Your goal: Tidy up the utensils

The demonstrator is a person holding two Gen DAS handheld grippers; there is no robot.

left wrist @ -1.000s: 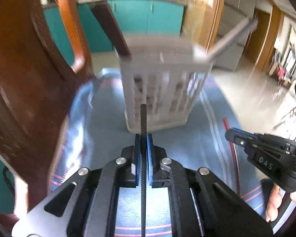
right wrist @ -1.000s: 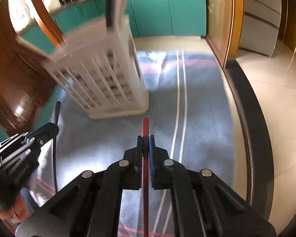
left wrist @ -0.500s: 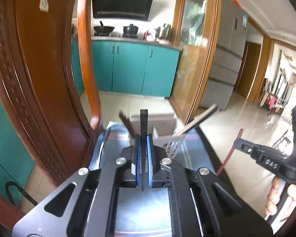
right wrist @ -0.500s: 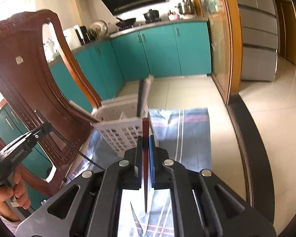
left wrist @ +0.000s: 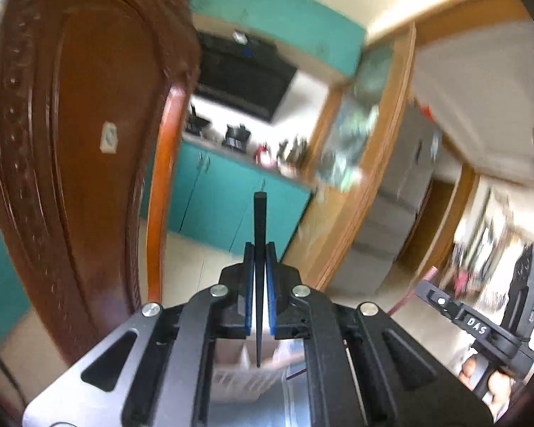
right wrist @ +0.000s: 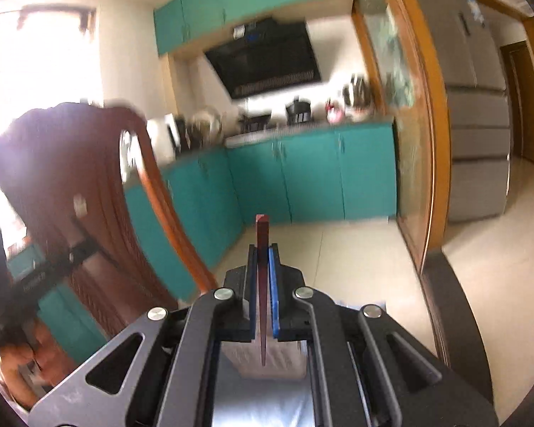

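Black chopstick (left wrist: 259, 249) and red chopstick (right wrist: 262, 267), clamped in left gripper (left wrist: 260, 259) and right gripper (right wrist: 263, 267), rise mid-frame, not yet binned in the white basket (left wrist: 238, 377) below.

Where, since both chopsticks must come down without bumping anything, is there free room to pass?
Free: right of the right tongs, gripping the red chopstick, out to the dark table edge, nothing shows. Crowded: the chair looms close beside the left tongs, gripping the black chopstick, and the basket sits directly beneath both tongs.
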